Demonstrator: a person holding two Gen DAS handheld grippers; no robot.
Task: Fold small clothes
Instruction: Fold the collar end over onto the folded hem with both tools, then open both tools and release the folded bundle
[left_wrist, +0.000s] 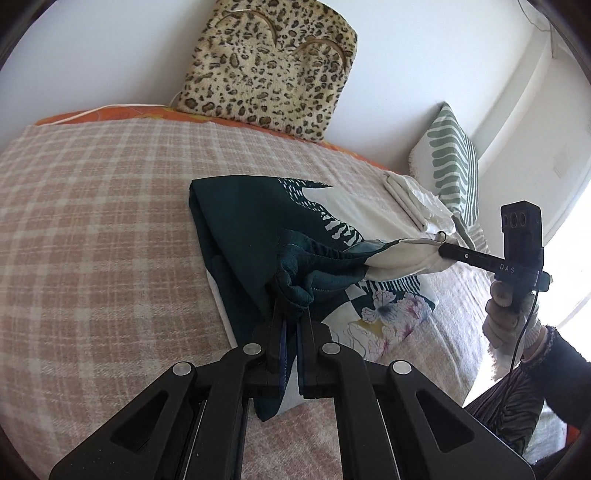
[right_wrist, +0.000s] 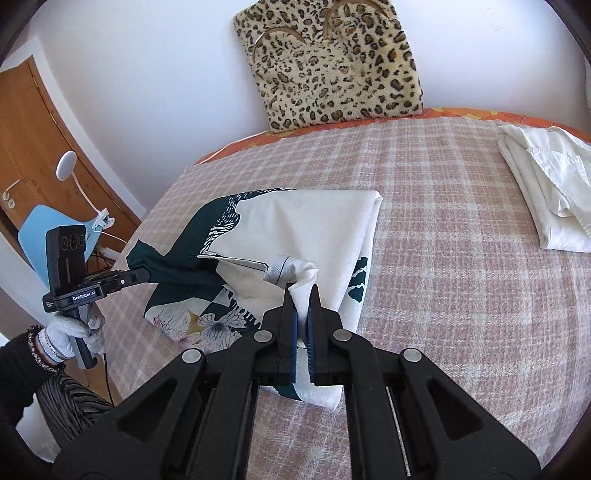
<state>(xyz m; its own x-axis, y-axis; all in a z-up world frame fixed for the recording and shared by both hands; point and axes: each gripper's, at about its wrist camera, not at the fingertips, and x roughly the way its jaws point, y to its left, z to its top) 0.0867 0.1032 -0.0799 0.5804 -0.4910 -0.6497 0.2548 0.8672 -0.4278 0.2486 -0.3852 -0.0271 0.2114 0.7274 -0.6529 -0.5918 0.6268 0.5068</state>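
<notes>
Garment: dark-green and white printed cloth (left_wrist: 258, 221), partly folded at frame centre on the checked blanket (left_wrist: 92, 221)
Left gripper (left_wrist: 291, 310): jaws pinched on the bunched green hem
Right gripper (right_wrist: 301, 295): jaws clamped on the white hem (only a small bite)
Risk: the white edge may slip free; uneven pull would skew the fold
Bystander: the folded white cloth (right_wrist: 546, 192) at upper right could snag

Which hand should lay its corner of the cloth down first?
Probably the left. The left hand-held gripper pinches the cloth's green corner low over the folded part; the right hand-held gripper holds its white corner.
</notes>
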